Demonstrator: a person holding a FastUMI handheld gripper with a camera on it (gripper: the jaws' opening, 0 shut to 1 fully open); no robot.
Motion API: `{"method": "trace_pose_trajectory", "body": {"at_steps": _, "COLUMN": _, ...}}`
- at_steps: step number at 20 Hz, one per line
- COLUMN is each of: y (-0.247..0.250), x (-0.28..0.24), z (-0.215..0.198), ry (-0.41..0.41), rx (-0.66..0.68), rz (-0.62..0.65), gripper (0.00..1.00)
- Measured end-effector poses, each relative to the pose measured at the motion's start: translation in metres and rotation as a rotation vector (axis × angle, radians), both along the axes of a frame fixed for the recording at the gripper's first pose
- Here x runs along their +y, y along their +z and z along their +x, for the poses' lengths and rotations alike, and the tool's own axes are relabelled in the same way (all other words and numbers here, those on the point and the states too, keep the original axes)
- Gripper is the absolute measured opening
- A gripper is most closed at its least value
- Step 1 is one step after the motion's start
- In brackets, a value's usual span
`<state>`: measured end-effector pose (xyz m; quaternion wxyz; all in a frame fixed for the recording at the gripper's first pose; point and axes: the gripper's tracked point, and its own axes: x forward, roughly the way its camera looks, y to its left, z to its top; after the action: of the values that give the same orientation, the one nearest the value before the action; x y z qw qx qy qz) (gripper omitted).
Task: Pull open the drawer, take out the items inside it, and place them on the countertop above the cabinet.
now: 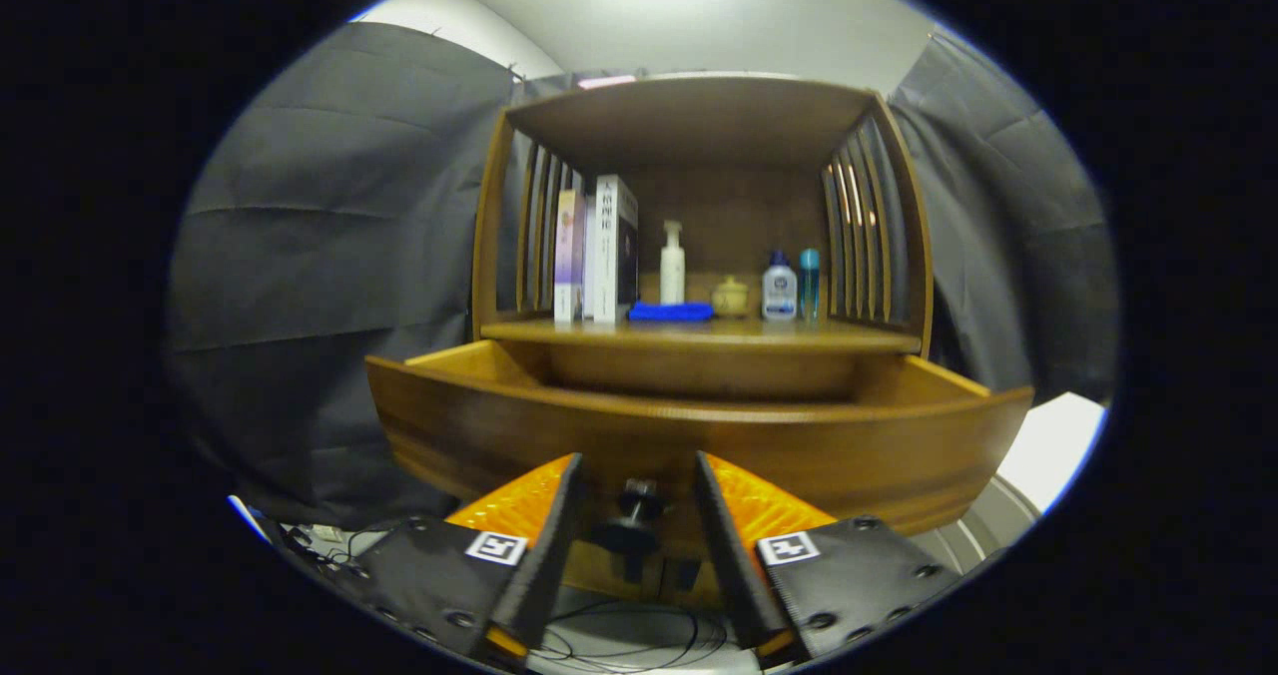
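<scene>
The drawer (699, 425) is seen pulled out beneath the countertop (699, 333); its contents are hidden by its front. The gripper (639, 470) fingers are held apart, flanking the knob (639, 500) untouched. Books (599, 251) and bottles (789, 286) are stood above; writing is illegible.

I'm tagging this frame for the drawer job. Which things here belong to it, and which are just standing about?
Job:
drawer, pulled out
drawer knob, between the fingers, not gripped
gripper, open
countertop

Standing about on the countertop:
books
white pump bottle
blue cloth
small jar
two small bottles
</scene>
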<state>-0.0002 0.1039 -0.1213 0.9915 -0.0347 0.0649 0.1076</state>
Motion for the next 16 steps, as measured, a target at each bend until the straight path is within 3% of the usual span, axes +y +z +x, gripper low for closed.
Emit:
{"method": "trace_pose_trajectory", "body": {"at_steps": 3, "y": 0.04, "x": -0.005, "z": 0.015, "ry": 0.008, "rx": -0.032, "rz": 0.022, "gripper": 0.93}}
{"method": "trace_pose_trajectory", "body": {"at_steps": 8, "y": 0.081, "x": -0.004, "z": 0.052, "ry": 0.041, "rx": -0.029, "rz": -0.034, "gripper": 0.94}}
{"method": "trace_pose_trajectory", "body": {"at_steps": 12, "y": 0.076, "x": 0.004, "z": 0.083, "ry": 0.063, "rx": 0.11, "rz": -0.04, "gripper": 0.96}}
{"method": "trace_pose_trajectory", "body": {"at_steps": 16, "y": 0.035, "x": 0.009, "z": 0.107, "ry": 0.101, "rx": 0.33, "rz": -0.072, "gripper": 0.97}}
